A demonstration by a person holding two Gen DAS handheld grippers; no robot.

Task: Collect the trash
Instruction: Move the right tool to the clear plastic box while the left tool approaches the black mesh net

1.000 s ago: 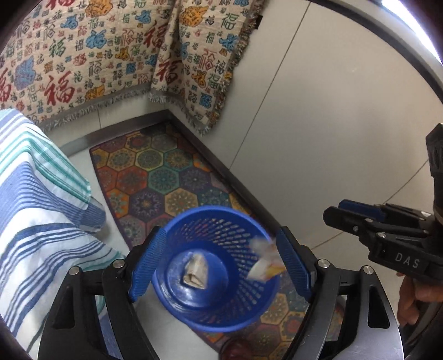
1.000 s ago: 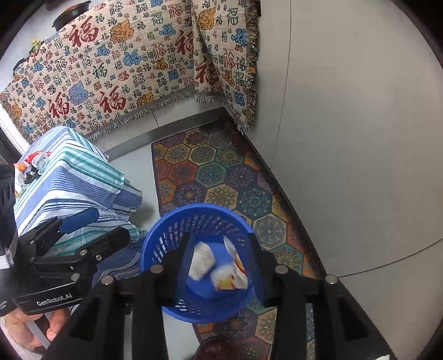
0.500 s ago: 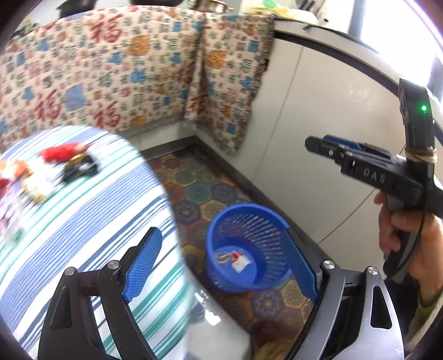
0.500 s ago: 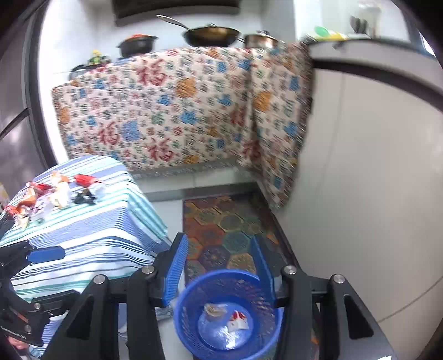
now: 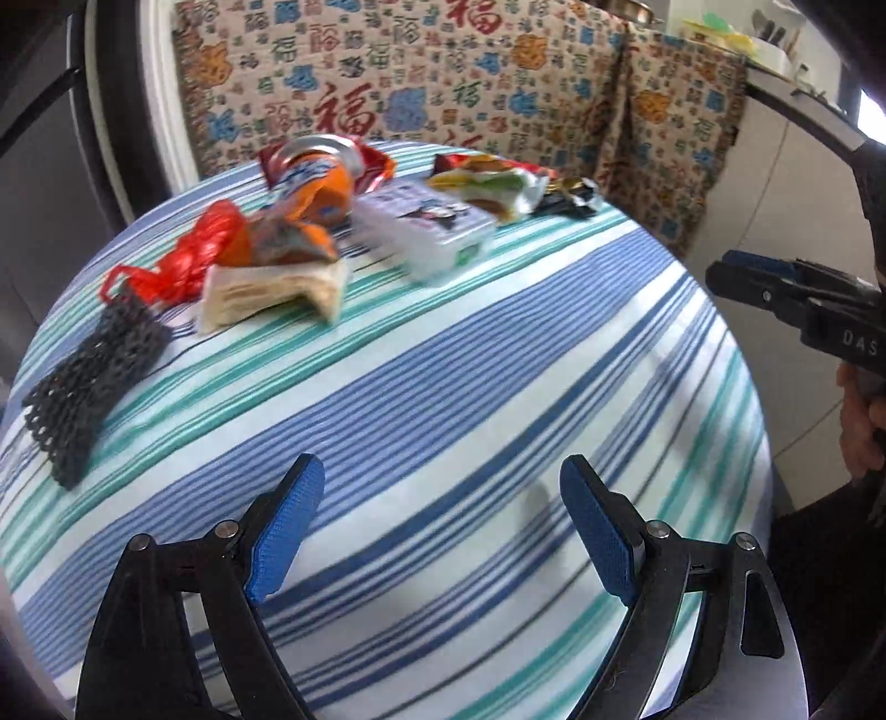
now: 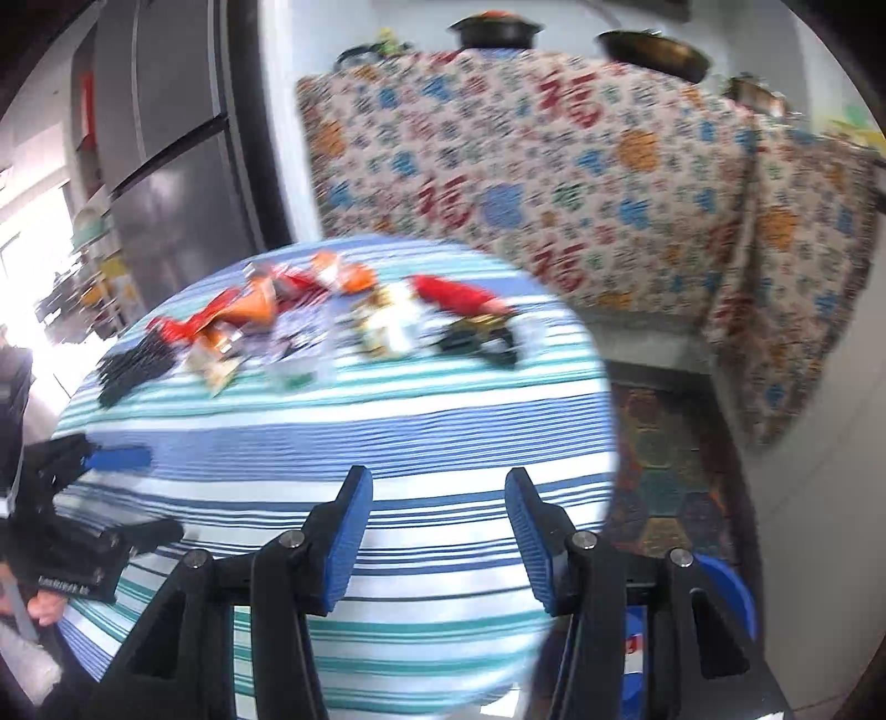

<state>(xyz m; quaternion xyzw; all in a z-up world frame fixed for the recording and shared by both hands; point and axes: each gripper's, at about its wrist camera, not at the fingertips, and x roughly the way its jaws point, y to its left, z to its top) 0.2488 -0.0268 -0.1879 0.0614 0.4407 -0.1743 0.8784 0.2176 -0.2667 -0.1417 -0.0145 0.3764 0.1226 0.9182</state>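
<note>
Two grippers over striped table (image 5: 498,354): left gripper (image 5: 443,526) wide, empty; right gripper (image 6: 437,531) part-open, empty. Trash pile (image 5: 354,221) across far side; blue basket (image 6: 725,587) below right.

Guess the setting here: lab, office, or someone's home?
Most likely a home kitchen or dining corner. Pots and a pan sit on a counter draped with a patterned cloth, a tall steel fridge stands beside it, and a striped-cloth table holds snack wrappers.

daylight, bright | glare far left | motion blur | fisheye-bent edges
</note>
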